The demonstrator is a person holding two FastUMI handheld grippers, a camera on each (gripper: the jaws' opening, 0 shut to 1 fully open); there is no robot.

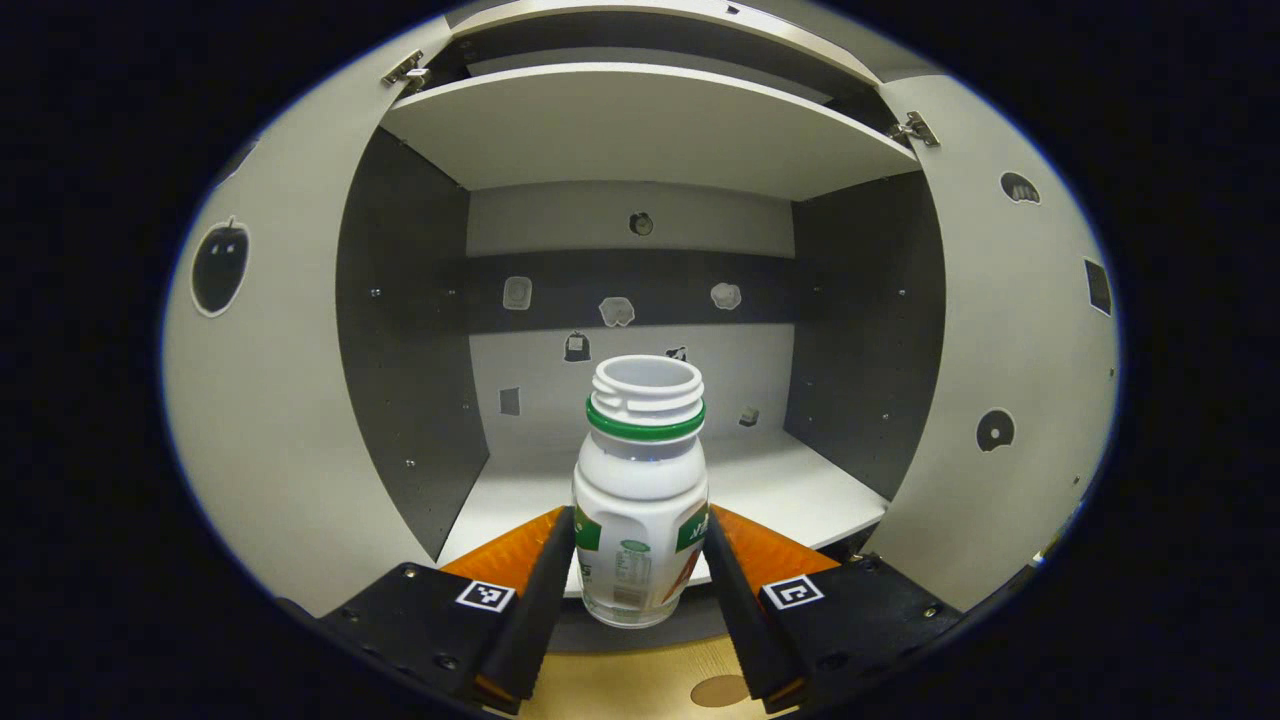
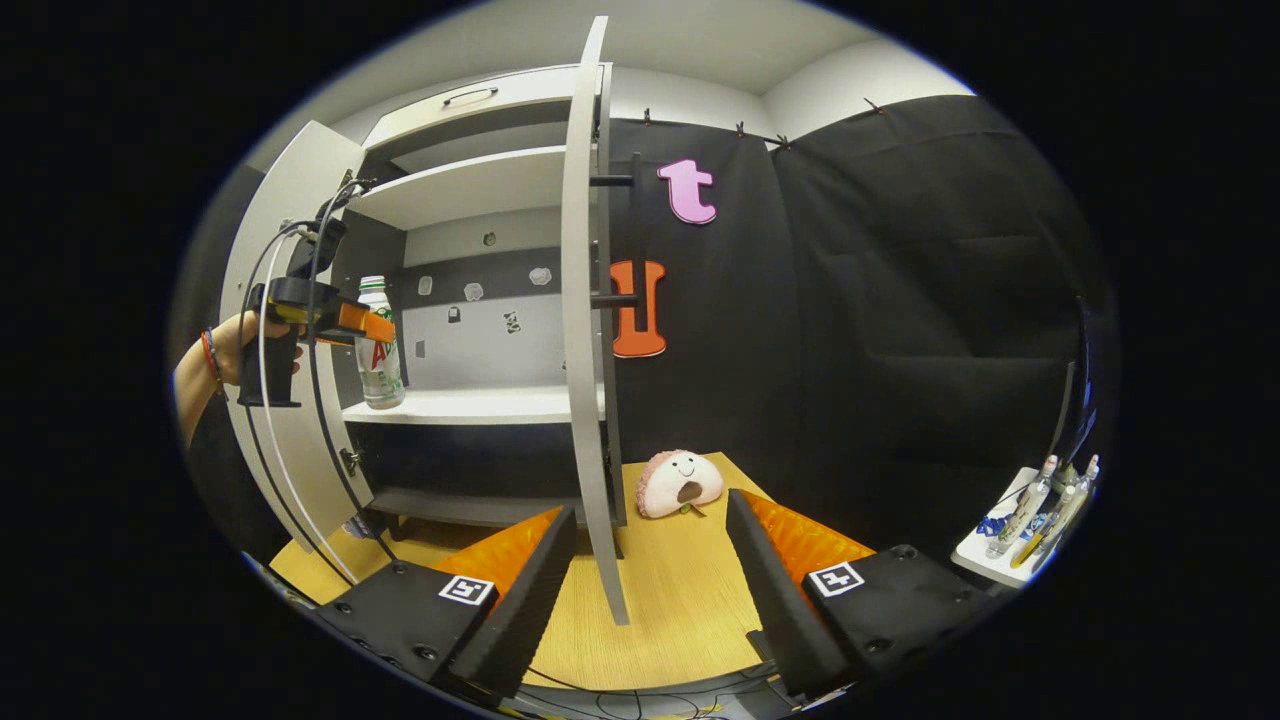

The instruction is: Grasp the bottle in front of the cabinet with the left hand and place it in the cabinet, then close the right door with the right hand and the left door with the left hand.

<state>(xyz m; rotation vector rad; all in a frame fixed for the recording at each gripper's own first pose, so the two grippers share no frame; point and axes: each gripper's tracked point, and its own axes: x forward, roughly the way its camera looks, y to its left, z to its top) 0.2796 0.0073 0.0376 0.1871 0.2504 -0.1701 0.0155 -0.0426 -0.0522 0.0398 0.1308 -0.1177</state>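
Bottle (image 1: 641,500) on cabinet shelf (image 1: 790,490) between open doors (image 1: 1010,400)

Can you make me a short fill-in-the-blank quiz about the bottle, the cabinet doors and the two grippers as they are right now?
1. The left gripper is shut on the ____.
2. The bottle's mouth has no ____ on it.
3. Both doors, the left door and the right door, stand ____.
4. The right gripper's fingers hold ____.

Missing words: bottle; cap; open; nothing
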